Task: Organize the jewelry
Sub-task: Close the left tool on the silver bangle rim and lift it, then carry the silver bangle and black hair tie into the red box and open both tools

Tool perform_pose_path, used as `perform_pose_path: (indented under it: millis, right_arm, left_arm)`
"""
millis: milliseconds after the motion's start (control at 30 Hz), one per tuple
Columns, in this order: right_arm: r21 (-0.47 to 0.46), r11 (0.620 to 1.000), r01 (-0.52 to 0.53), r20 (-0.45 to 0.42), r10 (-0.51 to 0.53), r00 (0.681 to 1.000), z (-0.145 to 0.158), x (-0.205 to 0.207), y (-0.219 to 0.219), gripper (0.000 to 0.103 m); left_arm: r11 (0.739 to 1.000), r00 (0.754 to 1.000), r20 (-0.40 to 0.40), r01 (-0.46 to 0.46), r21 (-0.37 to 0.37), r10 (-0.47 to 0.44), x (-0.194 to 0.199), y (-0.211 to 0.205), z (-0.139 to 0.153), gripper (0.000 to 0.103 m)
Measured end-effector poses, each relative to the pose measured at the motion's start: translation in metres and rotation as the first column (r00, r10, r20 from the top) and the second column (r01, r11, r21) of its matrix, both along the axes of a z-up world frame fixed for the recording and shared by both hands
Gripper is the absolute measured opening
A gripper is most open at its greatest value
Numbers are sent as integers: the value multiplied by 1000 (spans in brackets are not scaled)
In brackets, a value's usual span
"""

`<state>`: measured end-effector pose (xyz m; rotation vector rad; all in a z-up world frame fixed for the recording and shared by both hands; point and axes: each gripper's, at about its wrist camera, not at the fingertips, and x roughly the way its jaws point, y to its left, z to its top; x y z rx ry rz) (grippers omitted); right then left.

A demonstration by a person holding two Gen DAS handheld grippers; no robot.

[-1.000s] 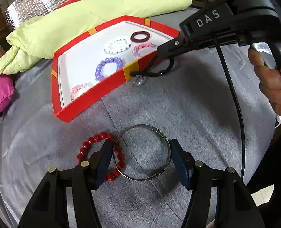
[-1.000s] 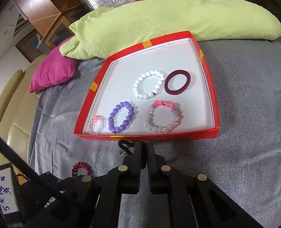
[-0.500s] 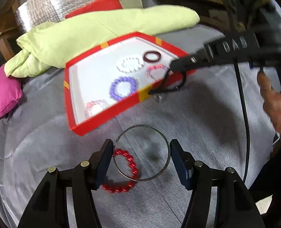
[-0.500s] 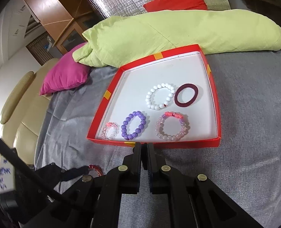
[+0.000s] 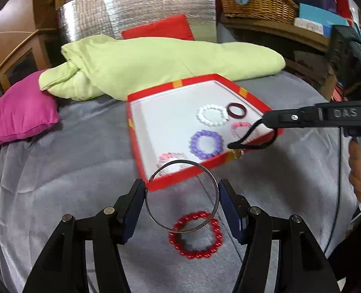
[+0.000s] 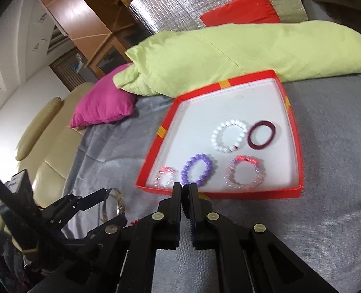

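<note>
My left gripper (image 5: 182,195) is shut on a thin silver bangle (image 5: 214,185) and holds it above the grey cloth, just short of the red tray (image 5: 180,179). A red bead bracelet (image 5: 196,235) lies on the cloth below it. My right gripper (image 6: 185,190) is shut on a black cord necklace (image 5: 250,142) with a small pendant, hanging over the tray's near right edge; the cord is hidden in the right wrist view. The tray (image 6: 300,156) holds white (image 6: 229,135), purple (image 6: 197,169), pink and clear bead bracelets and a dark maroon ring (image 6: 261,134).
A lime-green quilt (image 5: 156,61) lies behind the tray, a magenta cushion (image 5: 19,112) to its left and a red cushion (image 5: 158,28) further back. The grey cloth (image 5: 70,158) covers the surface. A beige sofa (image 6: 46,146) lies to the left.
My left gripper has lifted the silver bangle off the cloth and carried it toward the tray, leaving the red bracelet behind. My right gripper has risen with the black cord to the tray's edge.
</note>
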<state>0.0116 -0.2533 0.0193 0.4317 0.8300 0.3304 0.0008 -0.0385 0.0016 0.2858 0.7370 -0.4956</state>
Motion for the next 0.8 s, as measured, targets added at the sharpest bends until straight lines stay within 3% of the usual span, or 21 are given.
perform_pose_path:
  millis: [233, 800]
  right_arm:
    - [43, 999, 15, 50, -17, 999, 10, 2, 13, 6]
    - [81, 986, 144, 6, -145, 989, -5, 36, 10, 6]
  left_arm:
    - [998, 998, 1, -68, -15, 68, 19, 8, 1, 63]
    - [990, 990, -3, -142, -17, 142, 67, -11, -3, 63]
